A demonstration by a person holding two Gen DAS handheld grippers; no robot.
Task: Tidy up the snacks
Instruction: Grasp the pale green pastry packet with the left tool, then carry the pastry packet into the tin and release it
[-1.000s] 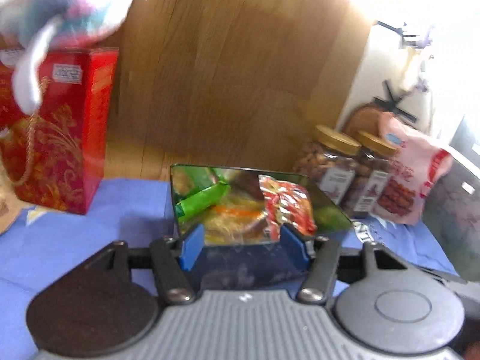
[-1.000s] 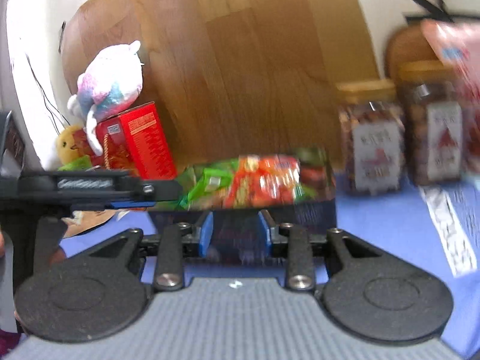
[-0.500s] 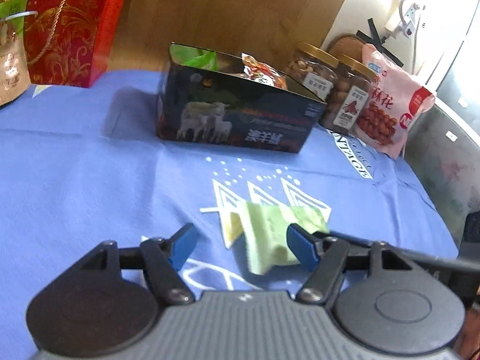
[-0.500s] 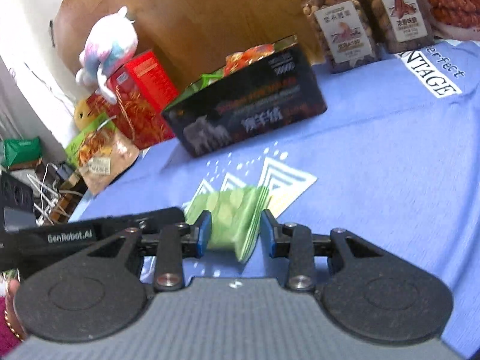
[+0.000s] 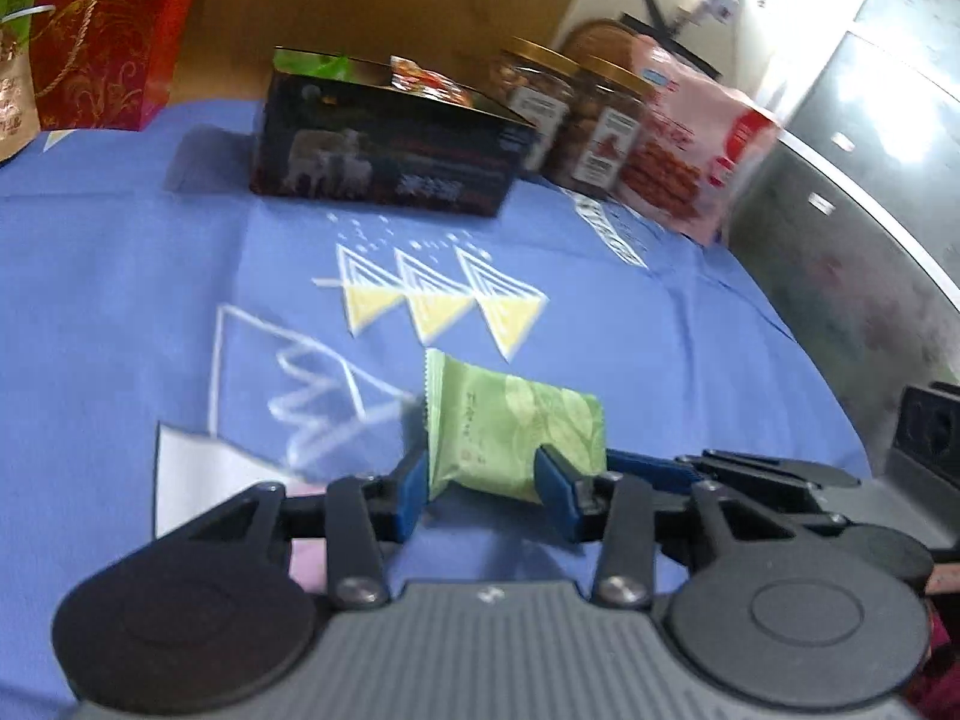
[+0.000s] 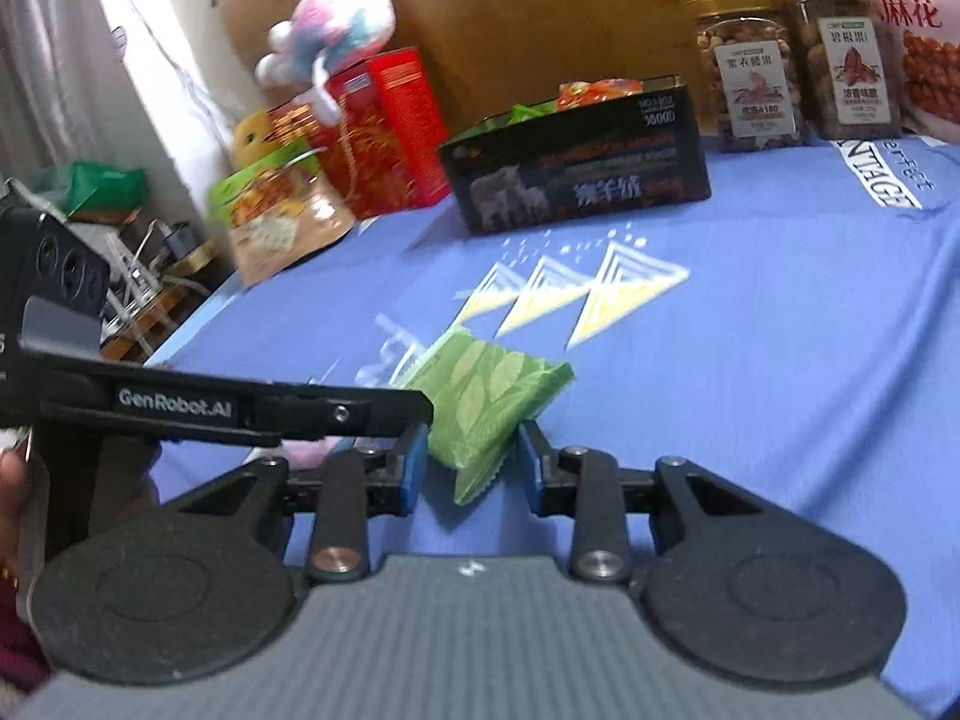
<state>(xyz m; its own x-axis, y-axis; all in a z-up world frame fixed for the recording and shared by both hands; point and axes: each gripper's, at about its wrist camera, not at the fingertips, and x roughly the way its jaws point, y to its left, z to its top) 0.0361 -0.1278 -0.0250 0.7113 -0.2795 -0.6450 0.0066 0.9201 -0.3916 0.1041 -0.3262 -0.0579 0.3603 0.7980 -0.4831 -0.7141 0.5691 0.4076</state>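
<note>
Both tools are down low over the blue cloth on the counter, and one green snack packet lies flat there with each of them at it. The left hand-held gripper has just been closing, and the packet's near end sits between its blue pads; the left pad looks to be against the packet's edge and the right pad overlaps its near corner, so this reads as a grip, jaws narrowed partway. The right hand-held gripper also straddles the same packet, with a sliver of cloth showing beside each pad, so whether it is truly pinching I cannot tell. The left tool's arm crosses in front of the right one, just to its left. Well ahead of both grippers stands the dark open box with snacks poking out, two nut jars beyond it to the right, and a red gift box off ahead-left.
</note>
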